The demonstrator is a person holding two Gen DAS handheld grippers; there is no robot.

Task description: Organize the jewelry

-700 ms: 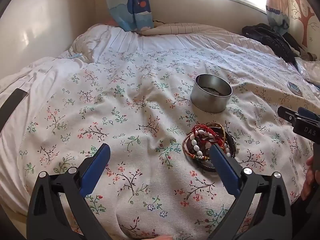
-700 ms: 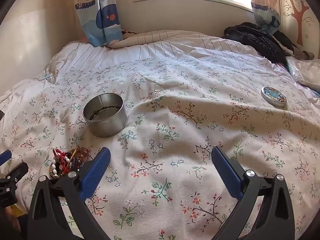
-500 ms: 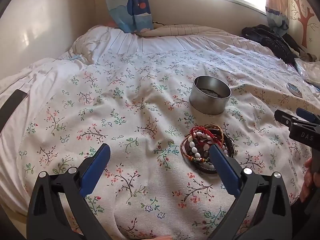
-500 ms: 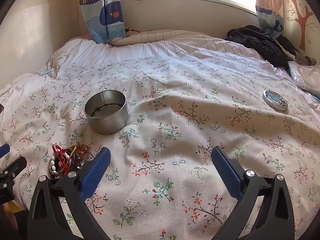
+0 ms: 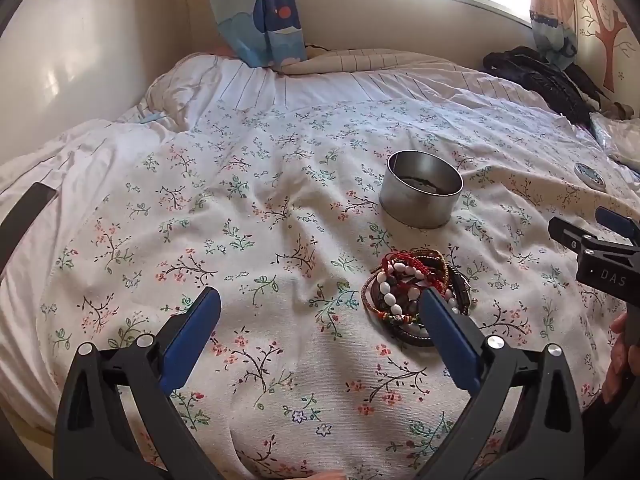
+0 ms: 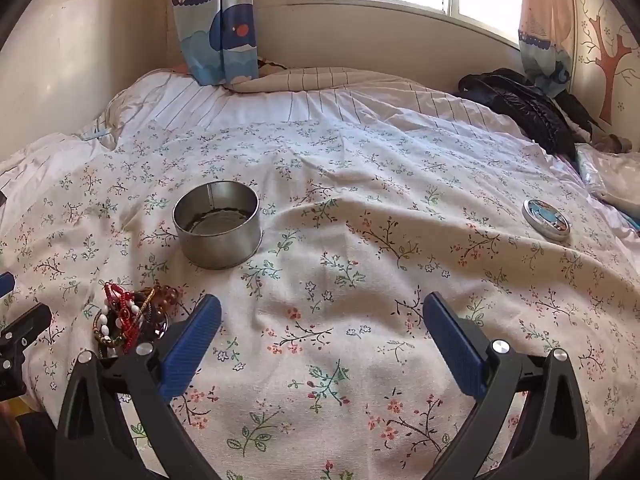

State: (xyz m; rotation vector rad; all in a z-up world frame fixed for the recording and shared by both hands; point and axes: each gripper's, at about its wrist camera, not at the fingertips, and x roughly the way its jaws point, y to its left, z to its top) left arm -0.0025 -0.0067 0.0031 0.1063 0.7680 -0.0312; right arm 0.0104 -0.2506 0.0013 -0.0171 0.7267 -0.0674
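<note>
Both tools spread wide and empty above the bed (image 5: 240, 208), tangled bracelet heap (image 5: 412, 292) just short of the open tin (image 5: 420, 194), lid (image 6: 546, 219) well off right: risk of snagging several strands together, or tipping the tin on soft bedding.

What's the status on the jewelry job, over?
Left gripper open, right gripper open, both empty. Bracelet pile on bedspread, beside open tin. Nothing blocking.

Tangled bead bracelets (image 5: 416, 296) beside open tin (image 5: 420, 196)
</note>
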